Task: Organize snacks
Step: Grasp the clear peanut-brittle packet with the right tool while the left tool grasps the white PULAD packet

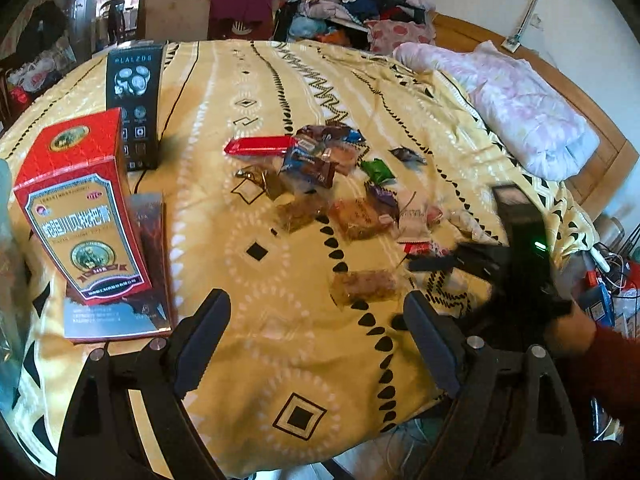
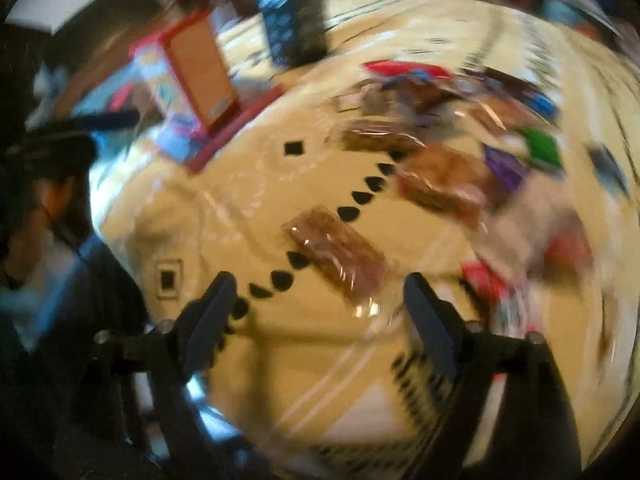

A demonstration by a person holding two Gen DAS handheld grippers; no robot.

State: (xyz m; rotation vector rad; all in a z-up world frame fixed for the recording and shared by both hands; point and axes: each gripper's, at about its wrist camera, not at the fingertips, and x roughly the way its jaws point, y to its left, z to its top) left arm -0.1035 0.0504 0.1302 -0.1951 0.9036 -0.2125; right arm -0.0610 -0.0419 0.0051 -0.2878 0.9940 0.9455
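Both tools, left tool (image 1: 316, 312) and right tool (image 2: 320, 296), gape empty over crinkly cellophane-wrapped snack bar (image 2: 336, 258).

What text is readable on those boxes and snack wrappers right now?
"PLALZUS", roughly: top of the black box.
Red box: large Chinese characters, too blurred to read.
Silver box under it: print too small.
Snack wrappers: nothing legible.
Right wrist view: all blurred.

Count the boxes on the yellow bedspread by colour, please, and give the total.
Red box, standing: 1
Black box, standing: 1
Flat silver and dark red box, lying under the red one: 1
Total: 3
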